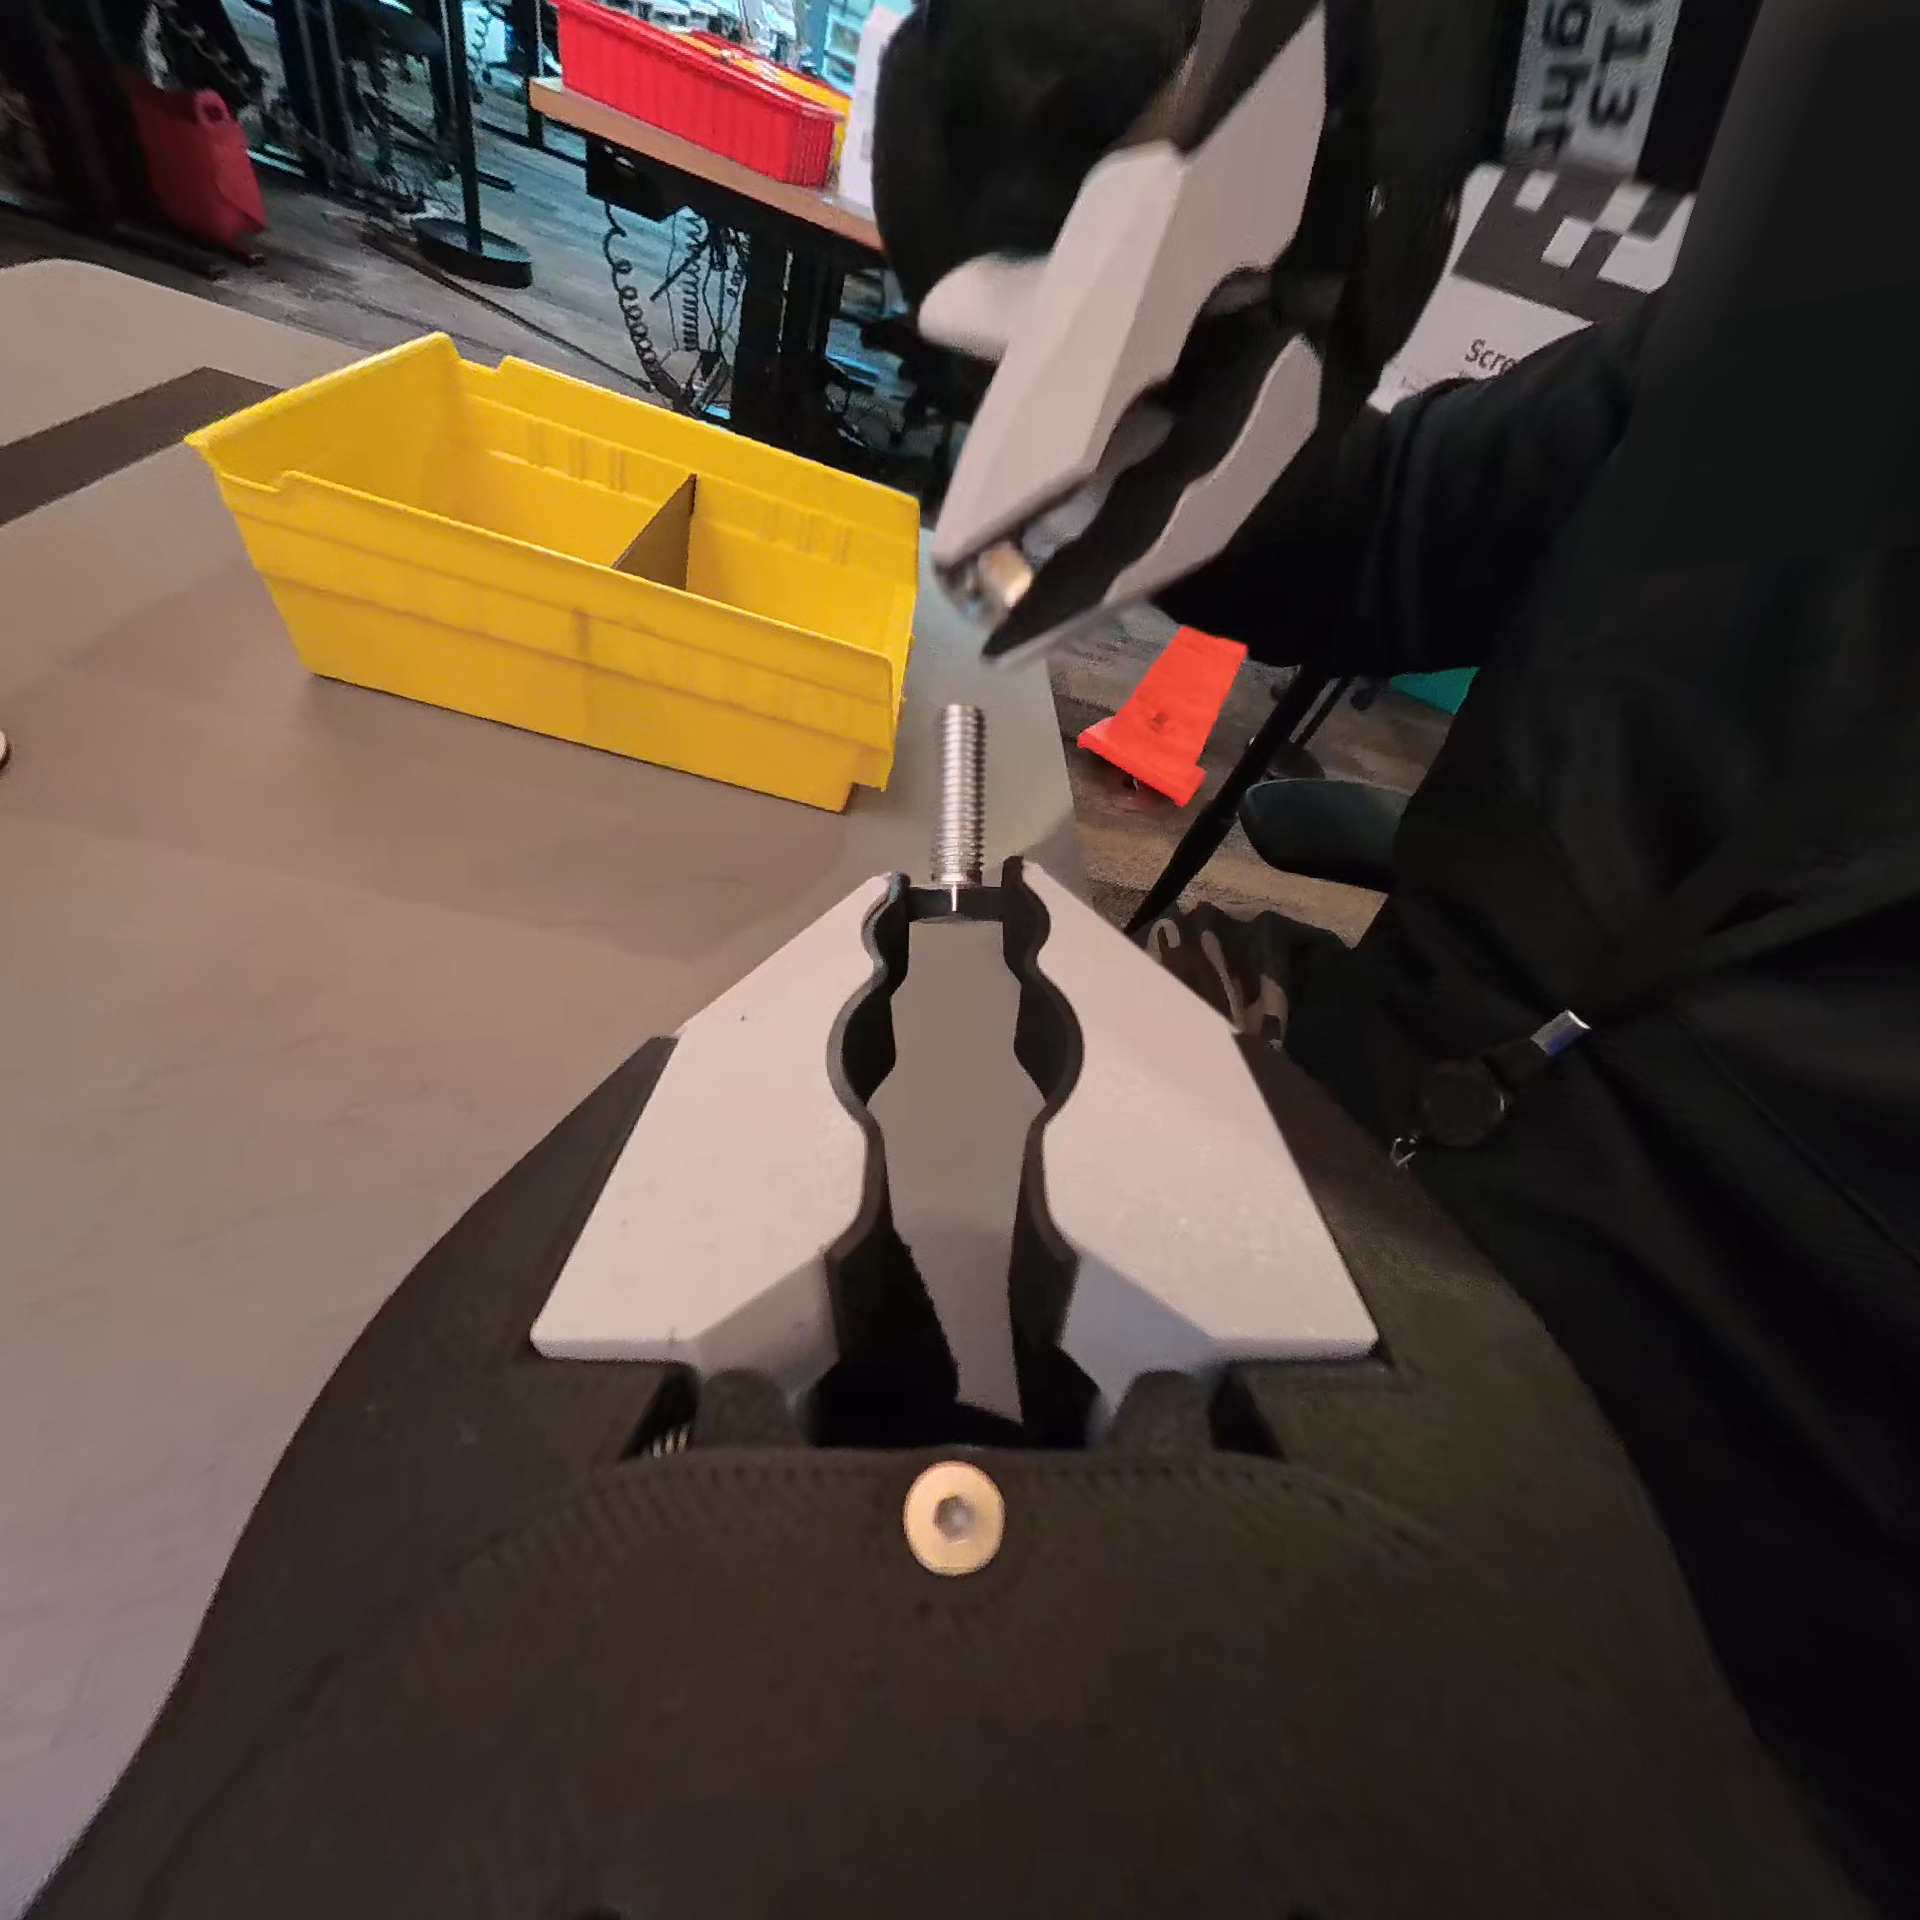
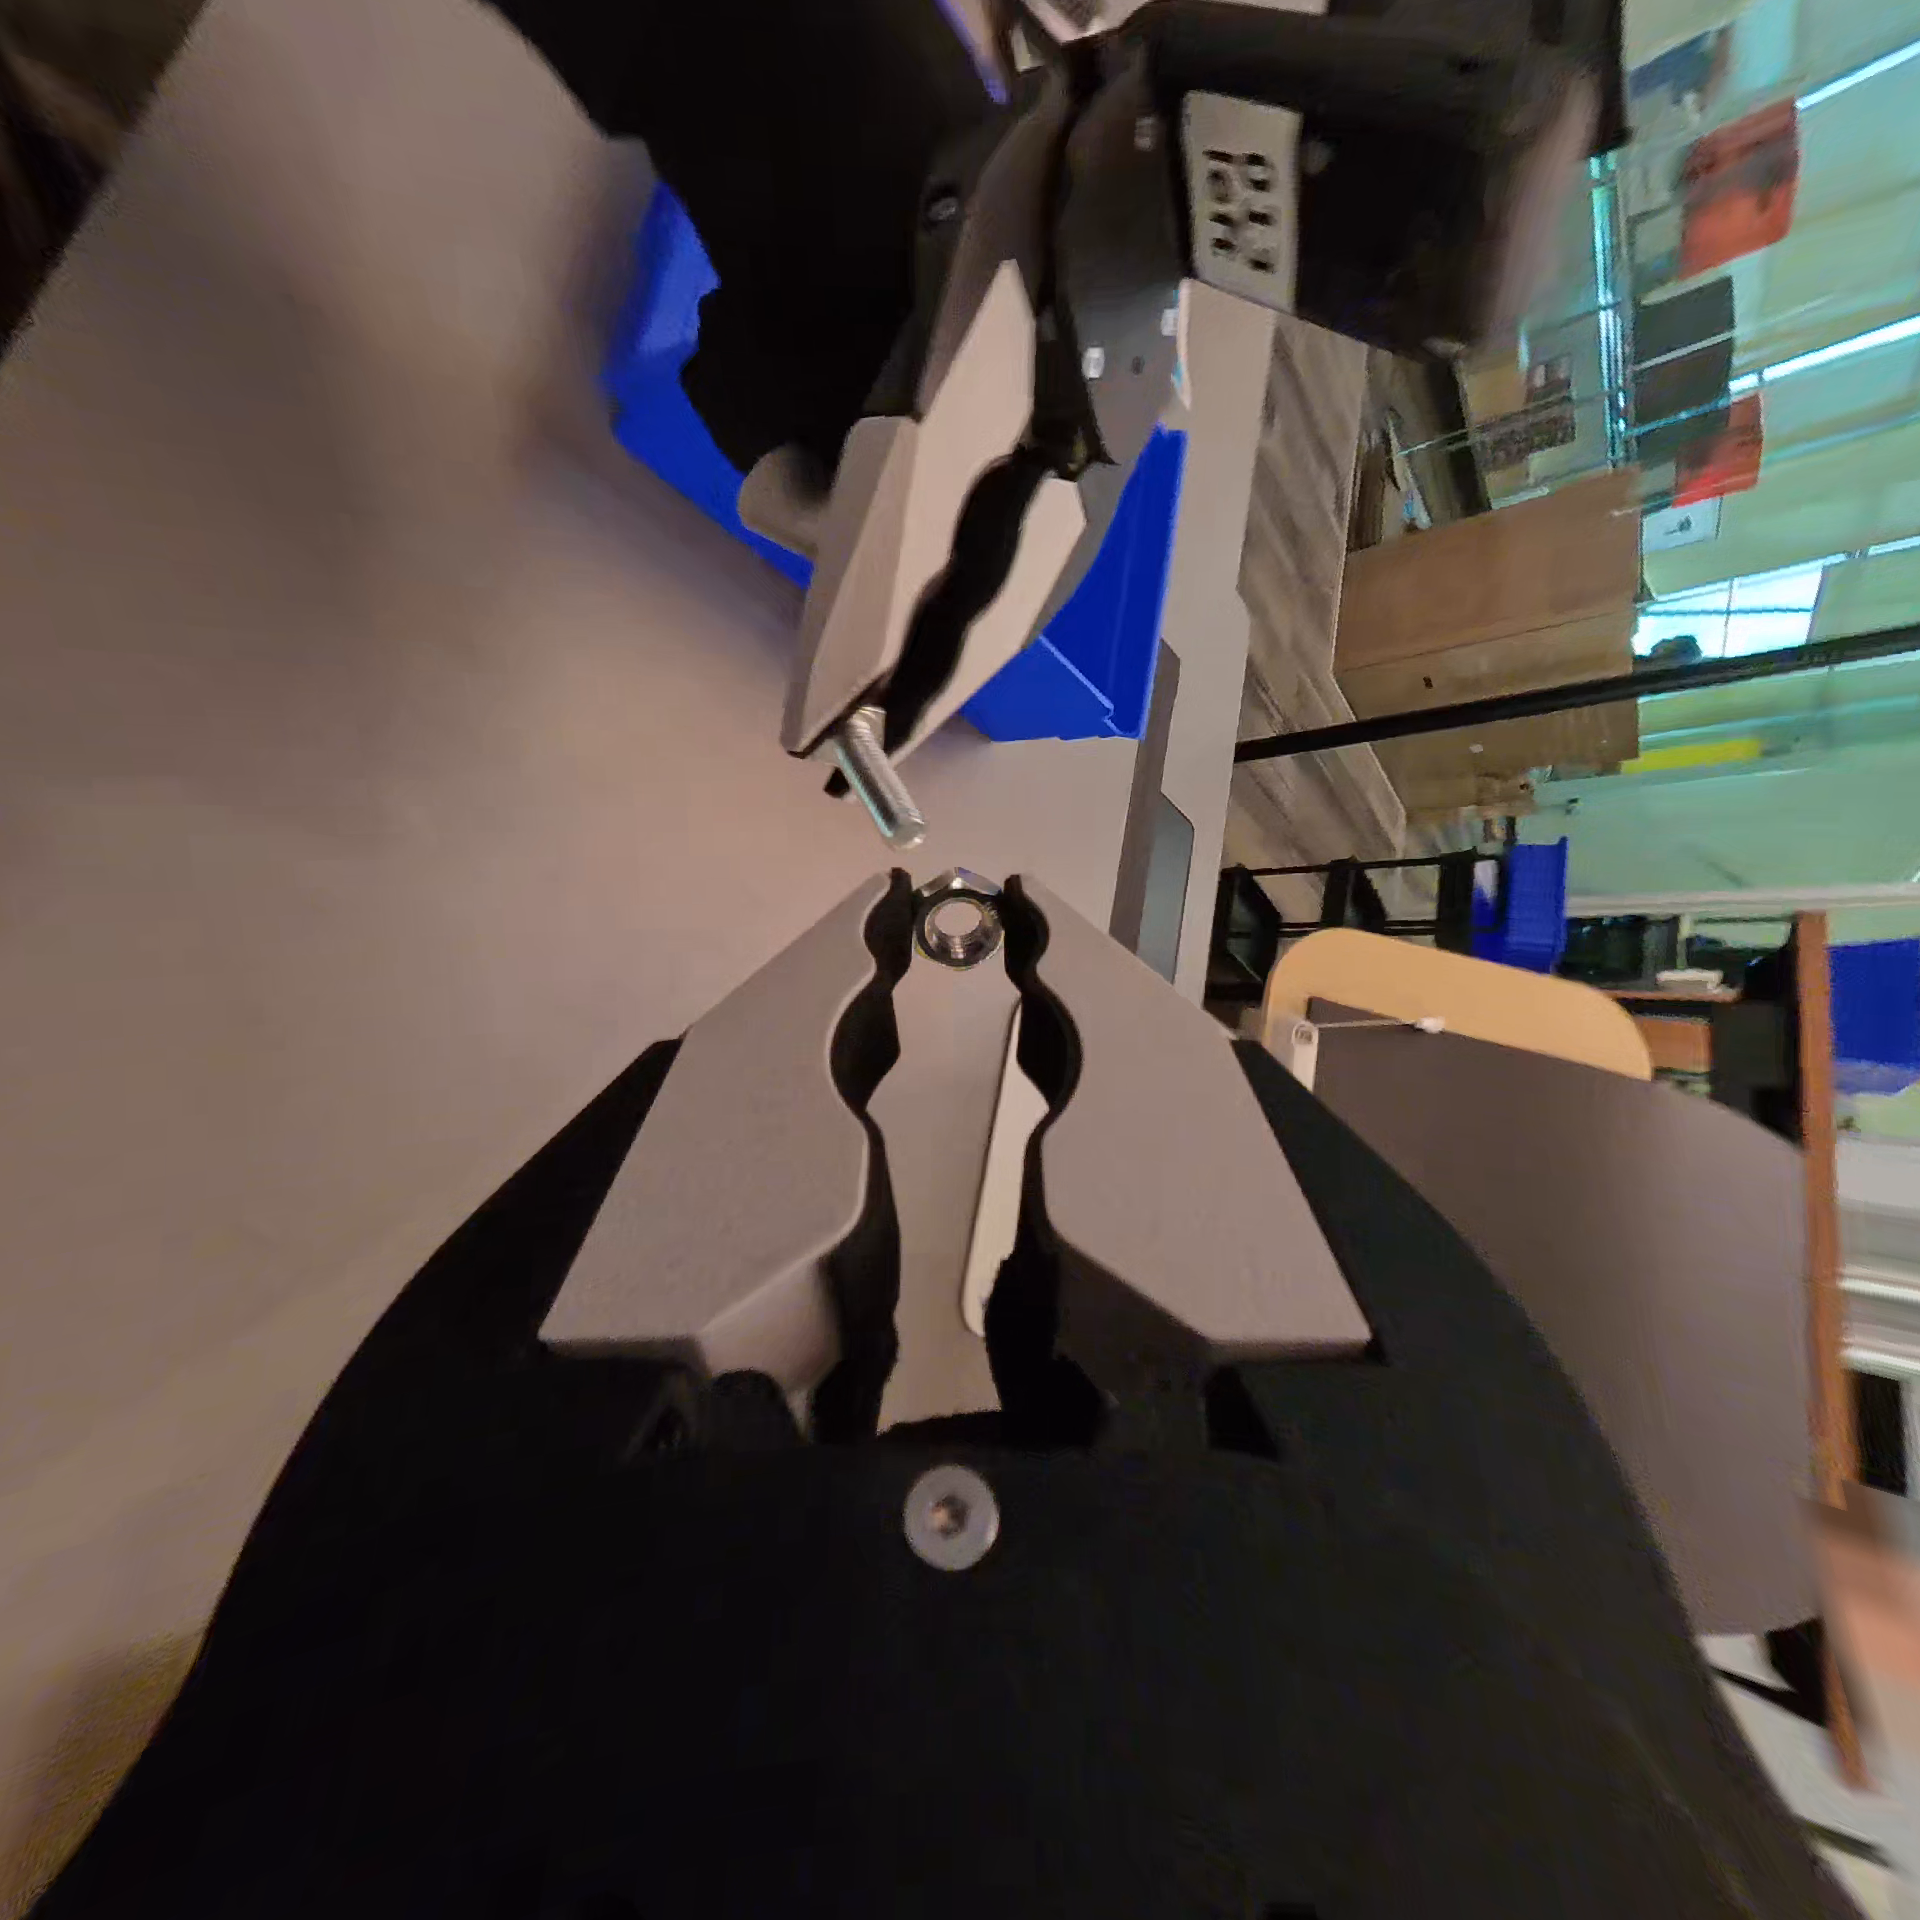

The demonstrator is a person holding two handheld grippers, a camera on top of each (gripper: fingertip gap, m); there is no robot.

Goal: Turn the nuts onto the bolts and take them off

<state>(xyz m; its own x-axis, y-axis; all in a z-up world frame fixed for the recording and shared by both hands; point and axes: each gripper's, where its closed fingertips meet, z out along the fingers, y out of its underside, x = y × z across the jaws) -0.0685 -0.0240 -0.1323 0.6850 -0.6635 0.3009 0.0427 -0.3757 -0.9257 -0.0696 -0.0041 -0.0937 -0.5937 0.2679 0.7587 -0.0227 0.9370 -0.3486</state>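
Two small metal parts have to meet, and they are not touching yet. Start on your left: your left tongs (image 1: 954, 902) are squeezed almost shut on the flat head of the shiny silver threaded bolt (image 1: 959, 795). The bolt stands straight up out of the tips, over the grey tabletop (image 1: 312, 935), just beside the yellow plastic bin (image 1: 561, 582).

Now move to your right: your right tongs (image 2: 954, 902) are squeezed narrow too, and they pinch the little silver six-sided nut (image 2: 954, 928) by its flat sides. In the left wrist view the nut sits above the bolt's top and a bit to the right, near it, with a gap between. In the right wrist view the hole of the nut faces the camera, and the bolt's tip points toward it, slanted, just past the nut's far edge.

So I think you need to line the hole up with the bolt's long line, then bring the nut down onto the tip.
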